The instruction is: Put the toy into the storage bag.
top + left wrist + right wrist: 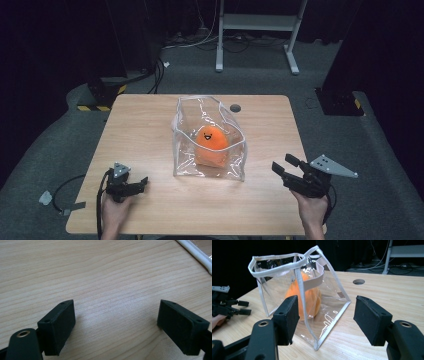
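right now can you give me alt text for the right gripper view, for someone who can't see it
A clear plastic bag with white trim stands open on a wooden table, holding an orange plush toy. The right tongs frame it from the foreground, jaws open with nothing between them, and the left tongs rest at the far left edge.

Standing on grey carpet [60, 150], a wooden table [150, 125]; behind, a white frame [257, 30], cables trailing, darkness surrounding everything.
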`<action>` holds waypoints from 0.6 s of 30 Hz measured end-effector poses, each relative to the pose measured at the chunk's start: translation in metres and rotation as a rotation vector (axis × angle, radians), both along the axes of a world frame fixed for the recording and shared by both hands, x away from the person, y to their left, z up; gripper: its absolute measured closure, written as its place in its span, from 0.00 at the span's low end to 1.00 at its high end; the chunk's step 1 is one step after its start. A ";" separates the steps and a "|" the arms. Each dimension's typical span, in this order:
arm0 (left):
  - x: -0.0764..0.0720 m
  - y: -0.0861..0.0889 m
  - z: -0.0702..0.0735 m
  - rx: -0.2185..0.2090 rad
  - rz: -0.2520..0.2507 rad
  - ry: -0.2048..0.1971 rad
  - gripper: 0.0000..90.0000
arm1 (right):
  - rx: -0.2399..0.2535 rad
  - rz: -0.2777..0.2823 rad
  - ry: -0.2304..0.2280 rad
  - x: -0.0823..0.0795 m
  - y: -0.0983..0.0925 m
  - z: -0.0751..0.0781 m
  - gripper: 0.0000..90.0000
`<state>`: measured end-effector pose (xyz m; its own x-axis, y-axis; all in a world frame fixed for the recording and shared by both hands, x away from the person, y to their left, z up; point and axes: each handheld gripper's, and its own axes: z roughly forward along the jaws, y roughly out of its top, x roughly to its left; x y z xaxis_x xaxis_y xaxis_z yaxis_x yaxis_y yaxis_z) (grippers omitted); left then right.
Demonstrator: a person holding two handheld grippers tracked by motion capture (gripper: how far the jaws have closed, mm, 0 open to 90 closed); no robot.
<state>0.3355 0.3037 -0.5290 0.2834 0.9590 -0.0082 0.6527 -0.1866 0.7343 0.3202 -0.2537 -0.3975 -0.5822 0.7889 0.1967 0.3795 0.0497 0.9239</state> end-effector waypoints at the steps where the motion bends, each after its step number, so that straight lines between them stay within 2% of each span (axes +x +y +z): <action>1: 0.000 0.000 0.000 0.002 -0.001 -0.001 0.17 | 0.000 0.002 0.002 0.000 0.001 -0.001 0.40; 14: 0.000 0.000 0.000 0.000 0.000 0.000 0.17 | 0.006 0.011 0.037 0.003 0.012 -0.023 0.40; 18: 0.000 0.000 0.000 0.000 0.000 0.000 0.17 | -0.014 0.020 0.060 0.003 0.015 -0.029 0.40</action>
<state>0.3354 0.3037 -0.5290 0.2834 0.9590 -0.0083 0.6526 -0.1865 0.7344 0.3227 -0.2383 -0.4265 -0.5851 0.7804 0.2205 0.4330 0.0707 0.8986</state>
